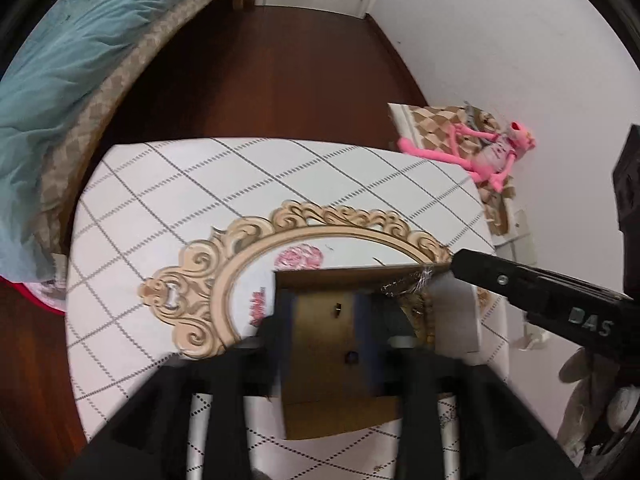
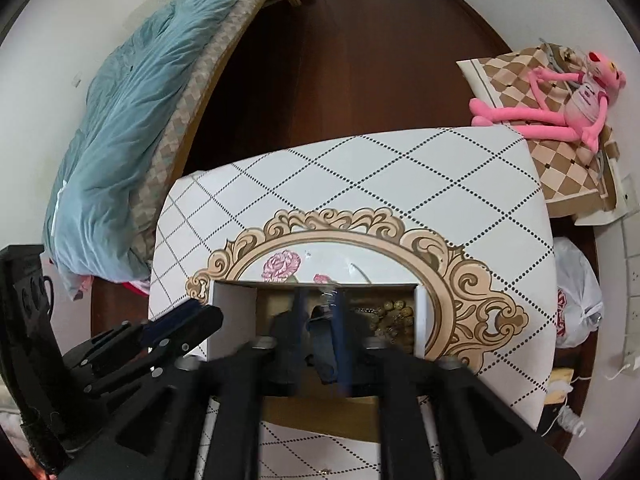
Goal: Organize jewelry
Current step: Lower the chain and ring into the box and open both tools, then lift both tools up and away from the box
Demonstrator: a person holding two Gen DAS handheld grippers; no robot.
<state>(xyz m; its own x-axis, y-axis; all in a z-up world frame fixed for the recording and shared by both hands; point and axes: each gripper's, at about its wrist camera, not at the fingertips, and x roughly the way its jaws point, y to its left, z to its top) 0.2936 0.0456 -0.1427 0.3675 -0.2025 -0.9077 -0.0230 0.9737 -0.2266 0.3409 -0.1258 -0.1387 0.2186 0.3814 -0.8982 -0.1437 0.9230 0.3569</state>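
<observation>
A cardboard box [image 2: 234, 316], white outside and brown inside, lies open on the table. A tan beaded bracelet [image 2: 396, 314] and a thin metal chain [image 2: 364, 310] lie in its right part; the left wrist view also shows the beaded bracelet [image 1: 427, 314] and the chain [image 1: 400, 286]. My right gripper [image 2: 320, 320] hangs open over the box's middle, with something dark and blurred below its blue pads. My left gripper [image 1: 326, 320] is open above the box's brown floor [image 1: 320, 344]. The right gripper's black finger [image 1: 500, 280] reaches the box's far right corner.
The table [image 2: 360, 168] wears a white diamond-pattern cloth with a printed ornate oval frame [image 2: 460, 280]. A bed with a teal blanket [image 2: 132, 120] stands to the left. A pink plush toy [image 2: 576, 96] lies on a checked cushion at right. A plastic bag [image 2: 576, 292] sits by the wall.
</observation>
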